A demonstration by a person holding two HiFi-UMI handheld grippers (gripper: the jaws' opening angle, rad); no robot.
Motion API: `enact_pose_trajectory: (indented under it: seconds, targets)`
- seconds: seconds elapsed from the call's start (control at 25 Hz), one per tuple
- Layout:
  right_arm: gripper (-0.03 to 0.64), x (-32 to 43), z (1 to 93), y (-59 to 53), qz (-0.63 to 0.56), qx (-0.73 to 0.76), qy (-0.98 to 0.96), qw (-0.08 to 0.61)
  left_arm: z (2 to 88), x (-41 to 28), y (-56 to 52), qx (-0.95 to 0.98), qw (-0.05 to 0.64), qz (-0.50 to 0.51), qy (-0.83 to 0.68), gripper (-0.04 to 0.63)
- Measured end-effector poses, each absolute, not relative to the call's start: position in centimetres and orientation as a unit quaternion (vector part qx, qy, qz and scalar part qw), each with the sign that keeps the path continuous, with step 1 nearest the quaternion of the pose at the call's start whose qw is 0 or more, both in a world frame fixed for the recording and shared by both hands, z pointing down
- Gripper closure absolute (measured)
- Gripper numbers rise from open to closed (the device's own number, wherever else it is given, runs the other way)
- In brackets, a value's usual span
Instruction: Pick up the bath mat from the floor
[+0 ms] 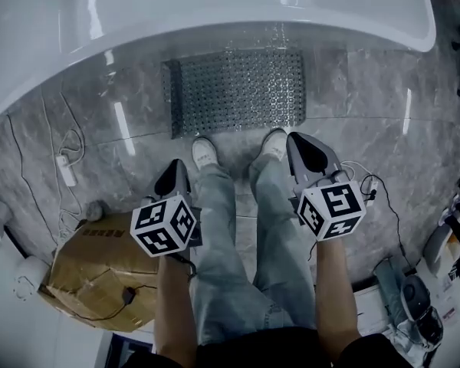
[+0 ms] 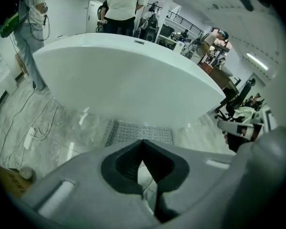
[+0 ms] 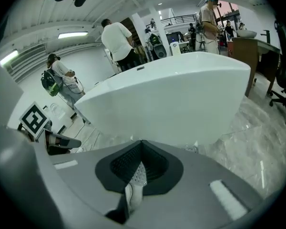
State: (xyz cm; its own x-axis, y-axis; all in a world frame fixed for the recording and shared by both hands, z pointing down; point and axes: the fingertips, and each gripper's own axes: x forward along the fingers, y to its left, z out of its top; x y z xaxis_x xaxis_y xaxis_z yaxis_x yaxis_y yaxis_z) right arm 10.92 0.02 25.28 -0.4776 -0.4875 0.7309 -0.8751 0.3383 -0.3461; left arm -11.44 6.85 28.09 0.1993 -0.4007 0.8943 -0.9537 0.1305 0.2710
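Observation:
A clear, studded bath mat [image 1: 236, 90] lies flat on the grey marble floor, right against the foot of the white bathtub [image 1: 215, 14]. It also shows past the jaws in the left gripper view as the bath mat [image 2: 138, 132]. My left gripper [image 1: 174, 176] hangs shut above the floor, near the person's left shoe, short of the mat. My right gripper [image 1: 307, 150] is shut too, above the right shoe, a little nearer the mat. Nothing is held in either one. In the gripper views the left gripper [image 2: 143, 149] and the right gripper [image 3: 142, 149] show their tips pressed together.
The person's legs and white shoes [image 1: 205, 152] stand between the grippers just before the mat. A brown cardboard box [image 1: 100, 271] sits at the lower left, with cables and a power strip [image 1: 65, 169] on the floor. Clutter lies at the right [image 1: 414, 297]. Other people stand beyond the tub.

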Motion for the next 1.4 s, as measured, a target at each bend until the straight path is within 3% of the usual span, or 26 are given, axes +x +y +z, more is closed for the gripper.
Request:
enact_pose_trajectory:
  seconds: [0.4, 0.64, 1.08, 1.4]
  targets:
    - [0.614, 11.3, 36.5, 1.1, 0.388, 0.436, -0.76, 0.288, 38.7, -11.3, 6.1, 0.585, 0.53, 0.274, -0.55, 0.595]
    - [0.614, 12.1, 42.2, 0.1, 0.416, 0.464, -0.736, 0.266, 43.9, -12.0, 5.0, 0.562, 0.546, 0.267, -0.56, 0.592]
    - [0.604, 14.1, 50.6, 0.7, 0.42, 0.422, -0.737, 0.32, 52.6, -13.9, 4.7, 0.543, 0.56, 0.302, -0.548, 0.529]
    - [0.475, 15.7, 56.2, 0.3, 0.429, 0.397, -0.73, 0.355, 58.5, -16.5, 3.8, 0.526, 0.563, 0.328, -0.546, 0.466]
